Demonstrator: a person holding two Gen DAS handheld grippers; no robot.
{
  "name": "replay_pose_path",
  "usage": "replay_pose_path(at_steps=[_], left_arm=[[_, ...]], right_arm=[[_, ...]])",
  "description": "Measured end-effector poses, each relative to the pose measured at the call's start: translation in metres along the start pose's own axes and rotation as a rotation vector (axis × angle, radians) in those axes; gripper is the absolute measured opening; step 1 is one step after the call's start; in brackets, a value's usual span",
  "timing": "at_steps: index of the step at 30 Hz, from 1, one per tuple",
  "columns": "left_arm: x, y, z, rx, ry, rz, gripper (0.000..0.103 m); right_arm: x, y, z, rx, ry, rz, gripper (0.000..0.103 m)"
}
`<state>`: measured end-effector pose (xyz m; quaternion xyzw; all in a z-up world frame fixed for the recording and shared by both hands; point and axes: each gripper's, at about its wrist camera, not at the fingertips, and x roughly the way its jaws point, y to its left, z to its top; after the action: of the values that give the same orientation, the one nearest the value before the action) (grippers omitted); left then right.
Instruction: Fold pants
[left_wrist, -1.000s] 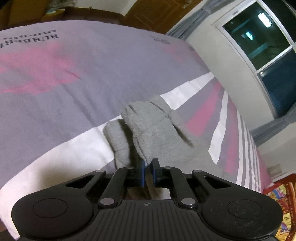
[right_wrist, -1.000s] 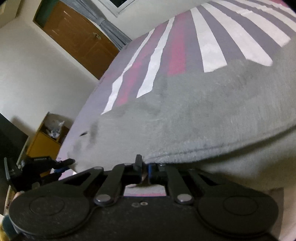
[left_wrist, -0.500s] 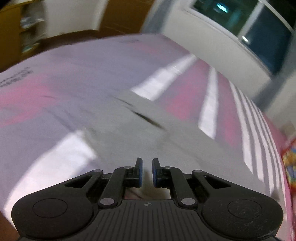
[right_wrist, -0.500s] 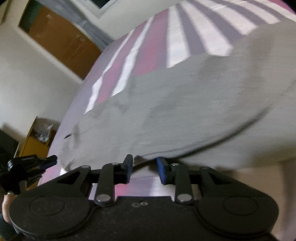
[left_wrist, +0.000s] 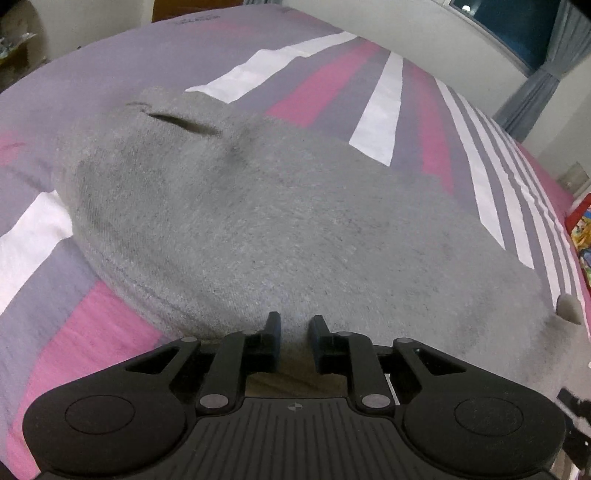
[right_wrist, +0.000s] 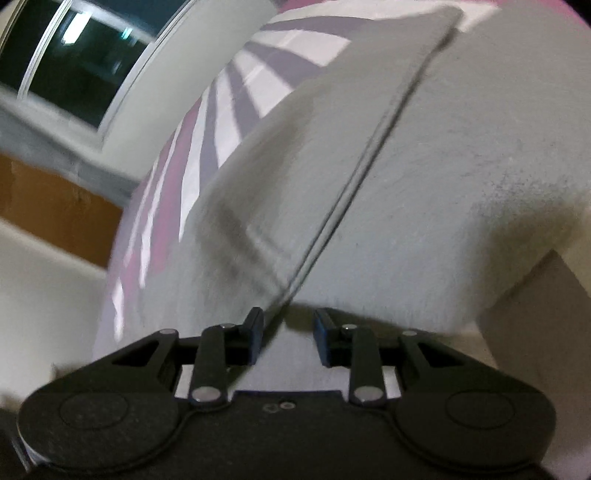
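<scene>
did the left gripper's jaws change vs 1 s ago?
Yes. The left gripper was clamped on the grey pants then; now its jaws stand apart, released, with the pants flat on the striped bedspread.

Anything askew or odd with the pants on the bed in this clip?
Mostly tidy: the grey pants lie folded on the striped bedspread. One small corner sticks up at the right edge, and the far end is slightly bunched with a gap between layers.
</scene>
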<state>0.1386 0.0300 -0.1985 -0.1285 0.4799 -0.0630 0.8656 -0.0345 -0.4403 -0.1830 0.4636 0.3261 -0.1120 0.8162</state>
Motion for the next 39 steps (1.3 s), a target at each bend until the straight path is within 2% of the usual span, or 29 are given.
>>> replay_pose_path(at_steps=[7, 9, 11, 13, 18, 21, 24, 25, 27, 28, 29, 31, 36, 39], left_arm=[[0.004, -0.007, -0.002, 0.01, -0.001, 0.037, 0.018], [0.004, -0.008, -0.001, 0.011, 0.001, 0.044, 0.018], [0.004, -0.009, -0.001, 0.018, 0.002, 0.047, 0.018], [0.003, -0.009, -0.002, 0.021, 0.002, 0.047, 0.018], [0.003, -0.01, -0.002, 0.034, 0.001, 0.045, 0.018], [0.002, -0.01, -0.002, 0.049, -0.002, 0.044, 0.018], [0.002, -0.012, -0.004, 0.067, -0.008, 0.051, 0.018], [0.002, -0.013, -0.004, 0.072, -0.009, 0.053, 0.018], [0.001, -0.014, -0.004, 0.076, -0.012, 0.057, 0.018], [0.001, -0.015, -0.004, 0.079, -0.013, 0.059, 0.018], [0.001, -0.015, -0.005, 0.08, -0.014, 0.061, 0.018], [0.001, -0.015, -0.005, 0.076, -0.017, 0.063, 0.018], [0.001, -0.017, -0.007, 0.086, -0.023, 0.075, 0.018], [0.001, -0.019, -0.007, 0.085, -0.022, 0.08, 0.018]], right_arm=[[0.015, -0.016, 0.025, 0.06, -0.116, 0.016, 0.027], [0.013, -0.019, 0.031, 0.069, -0.158, 0.0, 0.021], [0.016, -0.02, 0.031, 0.076, -0.166, -0.015, 0.007], [0.01, -0.018, 0.027, 0.068, -0.184, -0.005, 0.006], [-0.053, 0.007, 0.009, -0.171, -0.307, -0.03, 0.005], [-0.076, 0.002, -0.007, -0.247, -0.294, -0.083, 0.005], [-0.055, -0.021, -0.019, -0.215, -0.177, -0.178, 0.006], [-0.048, -0.031, -0.02, -0.181, -0.146, -0.18, 0.005], [-0.05, -0.035, -0.018, -0.166, -0.15, -0.159, 0.007], [-0.051, -0.034, -0.016, -0.164, -0.145, -0.145, 0.014], [-0.053, -0.032, -0.011, -0.149, -0.149, -0.122, 0.025], [-0.06, -0.034, -0.002, -0.114, -0.177, -0.088, 0.032], [-0.058, -0.051, 0.031, -0.061, -0.21, -0.114, 0.032], [-0.045, -0.06, 0.057, -0.012, -0.212, -0.089, 0.029]])
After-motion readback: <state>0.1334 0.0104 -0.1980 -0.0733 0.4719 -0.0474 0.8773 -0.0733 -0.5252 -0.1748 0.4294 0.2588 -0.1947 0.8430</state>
